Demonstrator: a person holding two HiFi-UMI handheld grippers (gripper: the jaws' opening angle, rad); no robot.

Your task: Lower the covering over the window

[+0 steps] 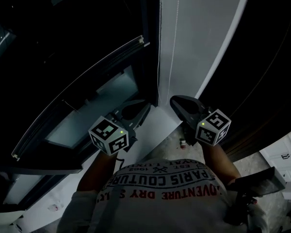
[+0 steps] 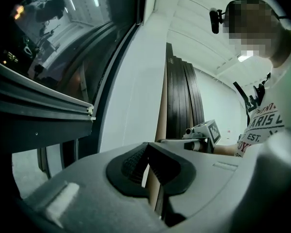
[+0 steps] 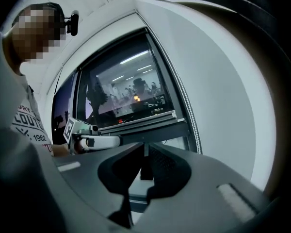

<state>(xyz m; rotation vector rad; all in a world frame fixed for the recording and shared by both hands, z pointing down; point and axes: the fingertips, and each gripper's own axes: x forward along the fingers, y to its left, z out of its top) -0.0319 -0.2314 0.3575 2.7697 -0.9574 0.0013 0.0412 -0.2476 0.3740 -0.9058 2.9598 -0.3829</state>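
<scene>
Head view shows why I'm parked where I am: the dark window (image 1: 63, 42) fills the left of the frame, and the white wall strip (image 1: 199, 33) runs down the middle beside it. That puts me square to the seam where the covering's controls hang. A pale rail (image 3: 136, 120) crosses the glass about halfway up in the right gripper view. I take it for the bottom bar of the blind, which would leave the lower pane still uncovered, though I can't rule out a frame member. The bead chain (image 1: 159, 42) drops along the window's edge at centre frame, ending just above both tools, and it's the likely way to bring the covering down. The left gripper (image 1: 138, 108) sits at lower centre, clenched on nothing, its tips meeting in its own view against bare wall. The right gripper (image 1: 177, 103) is just beside it at lower centre-right, its jaws a little parted with nothing pinched. I judge it's readied to take the chain, which neither tool touches yet.
</scene>
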